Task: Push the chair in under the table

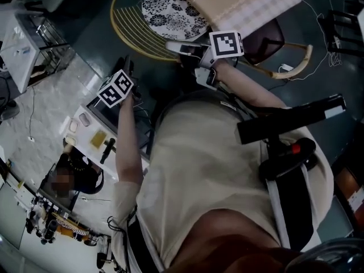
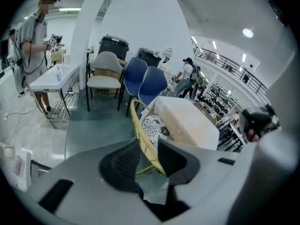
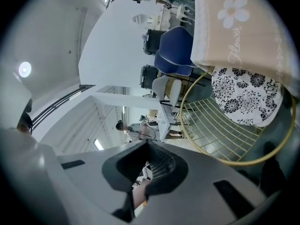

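The left tongs (image 2: 148, 142) stand released, pads apart with nothing pressed between them; through the gap, beyond the tips, shows the gold rim of the chair (image 2: 139, 125). The right tongs (image 3: 147, 144) are clenched tight on nothing, with the chair's wire back at the right of their own view. In the head view the right marker cube (image 1: 226, 43) sits just beside the chair's near rim; the left marker cube (image 1: 116, 89) hangs apart from the chair, nearer the person. The chair is a round gold wire shell with a black-and-white floral cushion (image 3: 246, 95) on its seat. The seat's far part lies tucked under the edge of a beige cloth (image 3: 234, 27) that drapes the counter (image 2: 187, 123); the curved back stands out clear of it. The cloth bears a white flower and the script word "Flower". Beyond the chair stand two blue chairs (image 2: 145, 78) and a pale one (image 2: 105, 69).
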`<act>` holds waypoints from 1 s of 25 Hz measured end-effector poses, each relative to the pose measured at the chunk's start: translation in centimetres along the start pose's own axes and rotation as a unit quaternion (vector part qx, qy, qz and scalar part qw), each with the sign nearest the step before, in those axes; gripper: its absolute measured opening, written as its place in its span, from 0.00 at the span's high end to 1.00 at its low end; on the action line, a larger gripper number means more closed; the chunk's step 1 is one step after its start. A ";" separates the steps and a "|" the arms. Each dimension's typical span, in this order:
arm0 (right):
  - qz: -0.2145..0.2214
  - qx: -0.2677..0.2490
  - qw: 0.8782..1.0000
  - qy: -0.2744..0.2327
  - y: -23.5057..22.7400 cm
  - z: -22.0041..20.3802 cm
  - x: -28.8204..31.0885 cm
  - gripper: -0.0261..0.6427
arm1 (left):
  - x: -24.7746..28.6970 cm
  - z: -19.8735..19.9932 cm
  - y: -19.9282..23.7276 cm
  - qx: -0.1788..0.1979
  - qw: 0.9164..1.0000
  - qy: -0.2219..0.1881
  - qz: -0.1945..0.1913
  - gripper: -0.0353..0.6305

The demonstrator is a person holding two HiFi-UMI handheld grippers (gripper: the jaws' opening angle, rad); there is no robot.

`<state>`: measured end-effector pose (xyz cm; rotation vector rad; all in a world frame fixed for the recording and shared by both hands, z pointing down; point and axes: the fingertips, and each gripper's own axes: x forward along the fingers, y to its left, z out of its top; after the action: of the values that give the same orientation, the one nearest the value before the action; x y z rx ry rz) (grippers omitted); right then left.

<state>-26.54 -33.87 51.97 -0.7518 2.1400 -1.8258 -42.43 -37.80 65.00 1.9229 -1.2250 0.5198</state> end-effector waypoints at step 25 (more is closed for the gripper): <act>0.078 -0.069 0.993 0.055 8.1 -6.8 3.4 0.95 | -15.0 0.6 -6.5 0.086 0.985 -0.141 -0.044 0.94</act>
<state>-34.58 -29.08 46.01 -0.5067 2.3417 -1.6897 -43.48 -28.23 51.75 2.2449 -1.2974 0.3217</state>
